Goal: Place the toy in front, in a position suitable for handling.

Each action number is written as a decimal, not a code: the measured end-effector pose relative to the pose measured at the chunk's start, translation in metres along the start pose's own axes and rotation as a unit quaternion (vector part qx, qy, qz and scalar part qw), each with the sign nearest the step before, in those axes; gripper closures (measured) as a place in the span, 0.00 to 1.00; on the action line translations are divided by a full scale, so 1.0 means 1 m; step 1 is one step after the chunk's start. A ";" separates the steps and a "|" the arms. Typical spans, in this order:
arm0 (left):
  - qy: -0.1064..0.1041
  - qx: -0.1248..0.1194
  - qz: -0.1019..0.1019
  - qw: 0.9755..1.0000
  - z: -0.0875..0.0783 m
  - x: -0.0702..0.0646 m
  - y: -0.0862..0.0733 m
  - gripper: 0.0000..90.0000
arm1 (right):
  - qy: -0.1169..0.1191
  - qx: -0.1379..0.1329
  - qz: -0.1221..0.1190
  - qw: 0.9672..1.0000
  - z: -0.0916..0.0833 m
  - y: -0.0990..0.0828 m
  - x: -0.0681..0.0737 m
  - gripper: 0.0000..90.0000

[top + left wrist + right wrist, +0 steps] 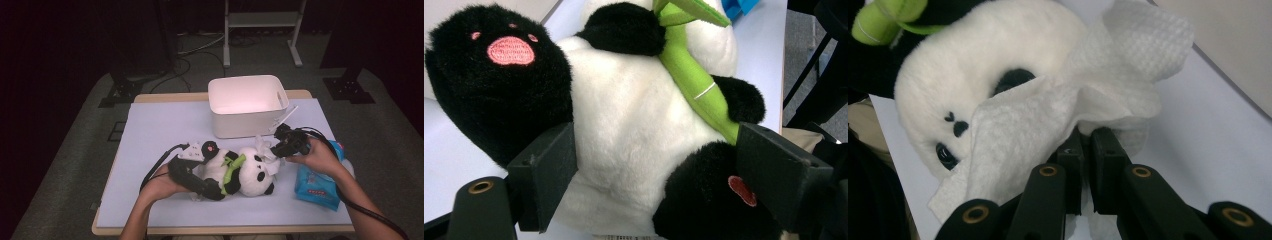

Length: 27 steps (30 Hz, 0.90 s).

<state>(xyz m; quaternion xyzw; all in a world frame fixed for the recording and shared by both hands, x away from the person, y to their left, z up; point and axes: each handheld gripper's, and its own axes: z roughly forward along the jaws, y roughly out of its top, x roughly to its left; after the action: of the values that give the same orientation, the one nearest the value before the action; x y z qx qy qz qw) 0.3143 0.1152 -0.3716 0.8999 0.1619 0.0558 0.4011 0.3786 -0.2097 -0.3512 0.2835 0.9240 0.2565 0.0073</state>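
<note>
A black-and-white panda plush (250,175) with a green bamboo stalk (231,167) lies on its back on the pale blue table (160,125). My left gripper (210,175) clamps its belly from both sides. In the left gripper view the two black pads (546,175) press into the white fur (634,130), one on each side of the body. My right gripper (276,149) is shut on a white wipe (264,150) that rests against the panda's head. In the right gripper view the jaws (1090,142) pinch the crumpled wipe (1048,115), which drapes over the panda's face (953,100).
A white plastic bin (247,105) stands just behind the panda. A blue pack of wipes (315,187) lies under the right forearm near the table's right edge. Cables trail from both grippers. A white rack (262,20) stands on the floor beyond the table.
</note>
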 end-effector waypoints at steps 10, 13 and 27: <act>0.000 0.000 -0.002 1.000 0.000 0.000 0.000 0.19 | 0.006 -0.004 -0.016 1.000 0.002 0.017 0.007 0.94; 0.000 0.001 0.000 1.000 0.000 0.000 0.000 0.19 | 0.011 -0.005 -0.028 1.000 0.004 0.027 0.011 0.94; 0.001 0.002 0.002 1.000 -0.001 -0.001 0.000 0.19 | 0.014 -0.012 -0.026 0.999 0.004 0.033 0.006 0.94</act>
<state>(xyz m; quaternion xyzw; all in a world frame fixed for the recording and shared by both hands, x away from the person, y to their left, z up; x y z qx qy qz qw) 0.3135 0.1156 -0.3714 0.9007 0.1609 0.0574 0.3995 0.3914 -0.1810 -0.3379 0.2558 0.9279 0.2711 0.0046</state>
